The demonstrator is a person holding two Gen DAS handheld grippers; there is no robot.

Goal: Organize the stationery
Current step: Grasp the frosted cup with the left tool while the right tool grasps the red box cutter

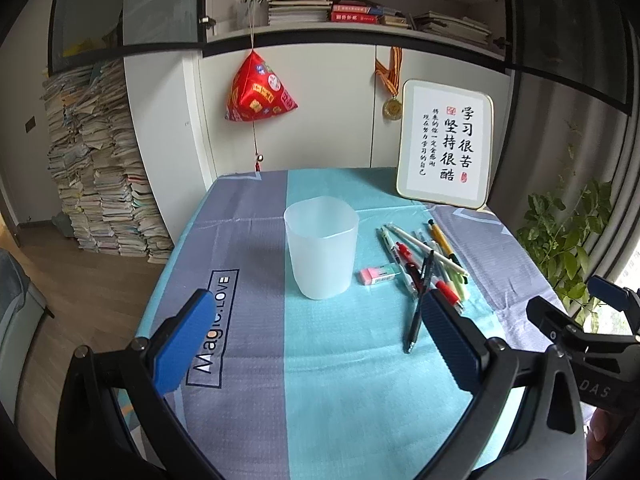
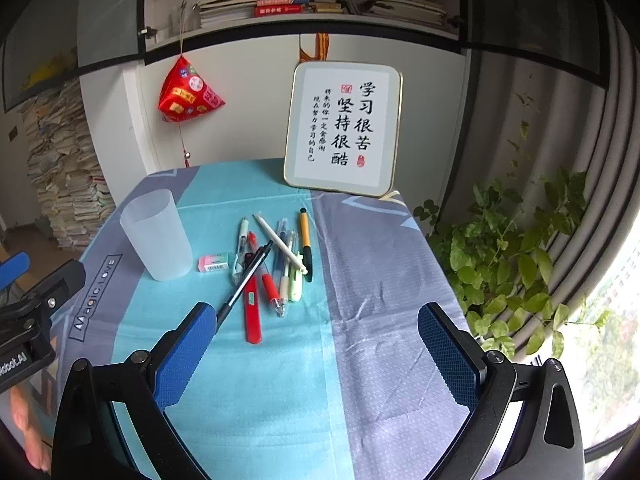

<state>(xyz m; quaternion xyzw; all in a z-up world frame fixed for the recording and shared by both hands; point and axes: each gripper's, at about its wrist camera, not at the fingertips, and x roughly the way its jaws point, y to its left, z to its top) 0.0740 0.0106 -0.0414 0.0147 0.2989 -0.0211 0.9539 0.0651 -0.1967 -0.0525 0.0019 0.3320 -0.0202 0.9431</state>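
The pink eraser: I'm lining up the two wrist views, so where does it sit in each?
Left wrist: the pink eraser lies right of centre, between the translucent cup and the pile of pens.
Right wrist: the pink eraser lies left of centre, again between the translucent cup and the pile of pens.
Shared landmark: the framed calligraphy sign at the table's far edge.

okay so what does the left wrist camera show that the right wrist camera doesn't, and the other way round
Only the left wrist view shows the gold medal hanging on its striped ribbon, and the right gripper at its right edge.

Only the right wrist view shows the flat red ruler-like strip lying whole among the pens, and the left gripper at its left edge.

Both show the translucent white plastic cup, the pink and green eraser, the black pen, the framed calligraphy board and the red fabric ornament.
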